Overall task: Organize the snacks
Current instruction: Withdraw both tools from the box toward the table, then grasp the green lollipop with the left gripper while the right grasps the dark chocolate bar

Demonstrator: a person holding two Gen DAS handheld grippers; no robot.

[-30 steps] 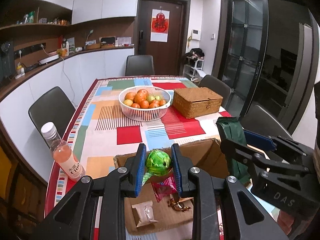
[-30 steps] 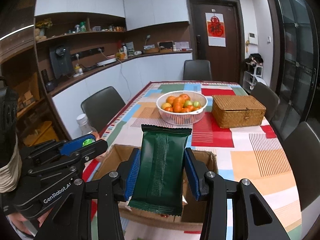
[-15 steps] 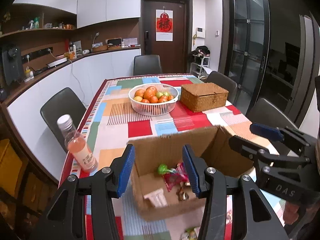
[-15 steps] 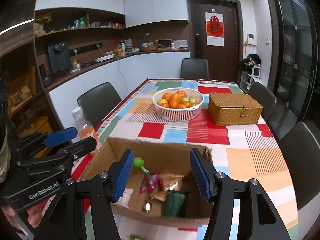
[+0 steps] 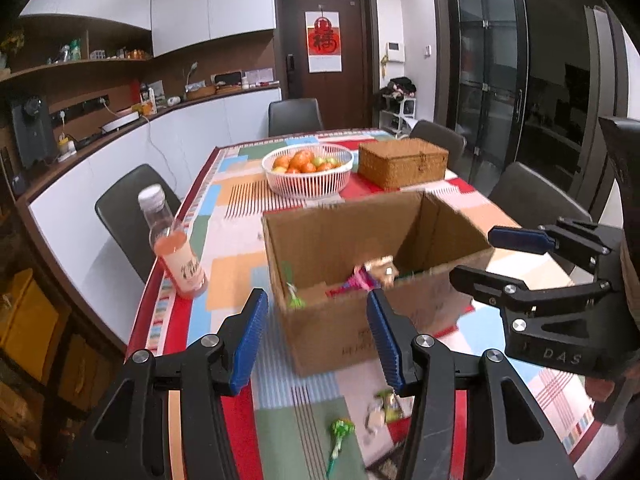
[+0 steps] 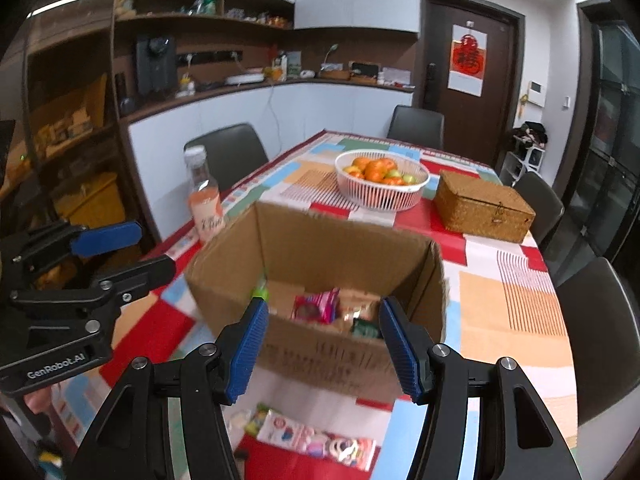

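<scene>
Both tools [image 5: 316, 344] [image 6: 324, 350] spread, empty, cardboard box [image 6: 320, 276] ahead

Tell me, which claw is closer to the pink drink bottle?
Left. The left gripper is on the bottle's side of the cardboard box; the right gripper is further over, in front of the box.

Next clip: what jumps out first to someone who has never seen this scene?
The open cardboard box in the middle of the bright patchwork tablecloth, with snack packets in its bottom. Both grippers, left and right, hover open and empty in front of it. Behind it stand a white fruit basket, a wicker box and, to the left, a pink drink bottle; loose snacks lie on the near table edge.
</scene>
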